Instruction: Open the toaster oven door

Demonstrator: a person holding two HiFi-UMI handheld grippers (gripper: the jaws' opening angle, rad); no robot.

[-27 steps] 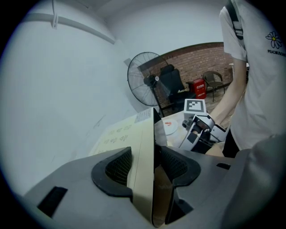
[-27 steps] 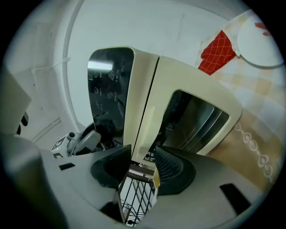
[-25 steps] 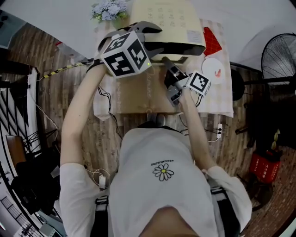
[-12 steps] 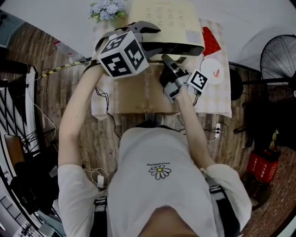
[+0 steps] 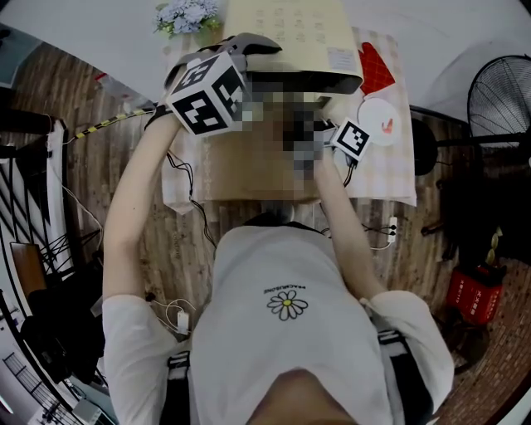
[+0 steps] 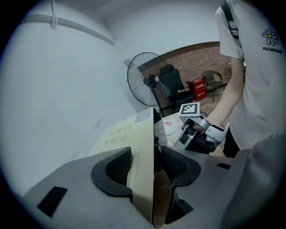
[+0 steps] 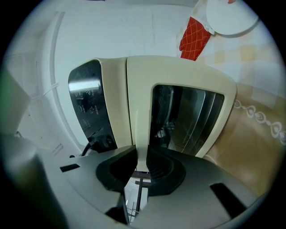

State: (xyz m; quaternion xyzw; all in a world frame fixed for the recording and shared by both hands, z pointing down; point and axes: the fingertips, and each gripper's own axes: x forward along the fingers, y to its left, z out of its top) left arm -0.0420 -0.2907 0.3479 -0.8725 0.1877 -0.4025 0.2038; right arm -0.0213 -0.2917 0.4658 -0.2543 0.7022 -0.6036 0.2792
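Note:
A cream toaster oven [image 5: 290, 33] stands at the back of the table. My left gripper [image 6: 145, 165] is shut on the oven's cream casing edge [image 6: 143, 143], one pad on each side of it. In the right gripper view the glass door [image 7: 187, 120] is shut, with a dark control panel [image 7: 89, 107] beside it. My right gripper [image 7: 142, 163] is at the oven front, and its jaws are closing on the door's cream handle bar [image 7: 139, 112]. Both pads touch the bar. In the head view a mosaic patch hides the right jaws.
A bunch of flowers [image 5: 187, 15] sits left of the oven. A red cloth [image 5: 375, 70] and a white plate [image 5: 380, 120] lie to its right on the checked tablecloth [image 5: 390, 178]. A standing fan [image 5: 498, 91] is at the far right. Cables trail on the wooden floor.
My right gripper has moved forward to the oven front and its jaws have come together on the door's handle bar. The left gripper has kept its hold on the oven.

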